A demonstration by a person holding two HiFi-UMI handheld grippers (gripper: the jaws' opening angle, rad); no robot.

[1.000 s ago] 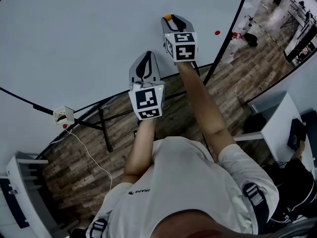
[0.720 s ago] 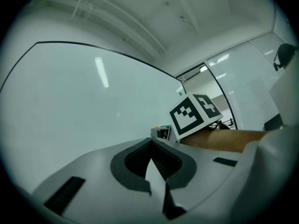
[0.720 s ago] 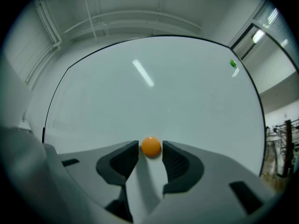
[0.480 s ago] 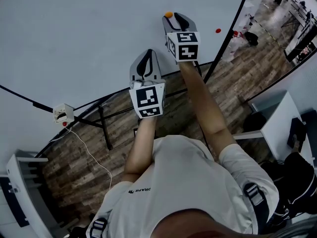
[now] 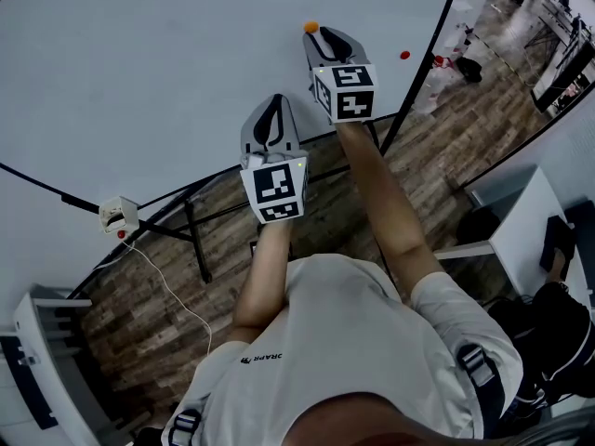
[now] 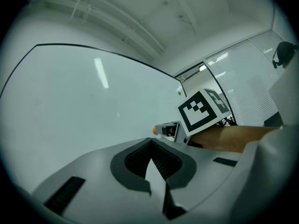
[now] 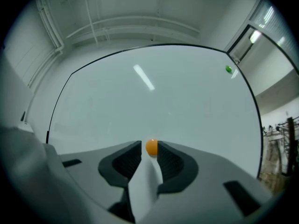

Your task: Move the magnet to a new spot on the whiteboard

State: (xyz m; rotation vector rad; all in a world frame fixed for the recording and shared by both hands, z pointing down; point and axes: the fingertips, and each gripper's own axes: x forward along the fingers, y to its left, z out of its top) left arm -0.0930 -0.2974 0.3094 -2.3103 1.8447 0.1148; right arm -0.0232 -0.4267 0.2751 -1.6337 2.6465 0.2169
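Observation:
A small orange magnet point(image 5: 310, 27) sticks on the whiteboard point(image 5: 167, 72). My right gripper point(image 5: 325, 37) points at the board with the magnet point(image 7: 151, 146) between its fingertips. Its jaws have just been closing, but a thin gap still shows on the magnet's left side, so the pads do not press it from both sides. My left gripper point(image 5: 271, 110) hangs lower and to the left, short of the board, shut with nothing in it; its jaw tips point(image 6: 150, 141) meet. From the left gripper view, the right gripper point(image 6: 164, 129) and the magnet point(image 6: 154, 130) show to the right.
A red magnet point(image 5: 404, 55) sits near the board's right edge, and a green magnet point(image 7: 228, 69) is high on the right. Below the board are its black stand legs point(image 5: 191, 230), a white box on a cable point(image 5: 119, 216) and a white desk point(image 5: 521, 221).
The right gripper's jaws widened around the orange magnet and then narrowed again, and the gripper drew back slightly. The magnet stayed at its spot on the board. The left gripper kept still.

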